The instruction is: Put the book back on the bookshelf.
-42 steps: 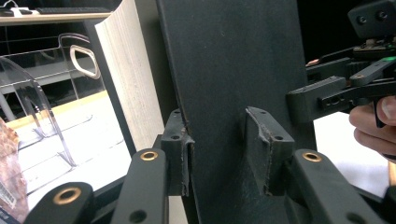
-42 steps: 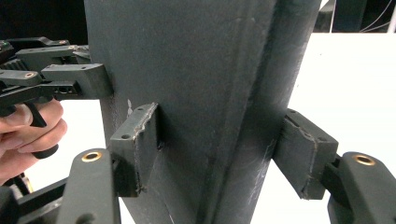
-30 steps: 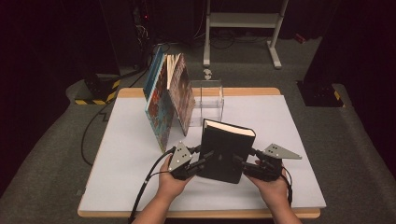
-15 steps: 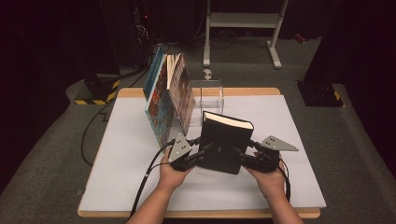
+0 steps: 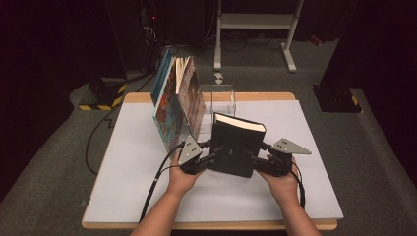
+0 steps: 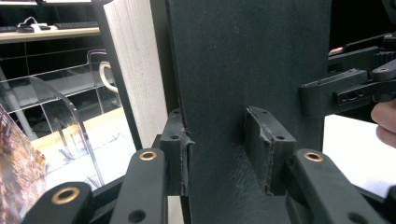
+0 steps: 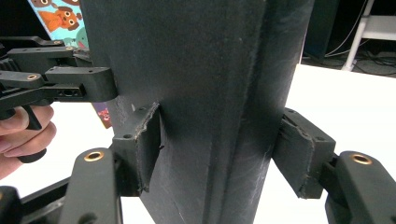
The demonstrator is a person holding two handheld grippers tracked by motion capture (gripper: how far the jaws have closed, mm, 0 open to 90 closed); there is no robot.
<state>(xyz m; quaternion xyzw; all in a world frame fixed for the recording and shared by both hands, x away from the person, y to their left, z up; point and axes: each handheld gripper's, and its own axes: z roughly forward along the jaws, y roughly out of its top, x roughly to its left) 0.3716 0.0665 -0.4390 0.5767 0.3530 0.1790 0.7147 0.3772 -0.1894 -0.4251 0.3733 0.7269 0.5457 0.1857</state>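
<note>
While both hands are gripping from opposite sides, a black book [image 5: 237, 147] is standing upright over the white table [image 5: 128, 167].

Nearest the person, the left tongs [image 5: 210, 156] are clamping the book's left edge and the right tongs [image 5: 254, 160] are clamping its right edge, pads pressing on the cover. Just beyond and to the left, colourful picture books [image 5: 176, 101] are leaning in a clear plastic rack [image 5: 222, 96] standing near the table's far edge.
</note>
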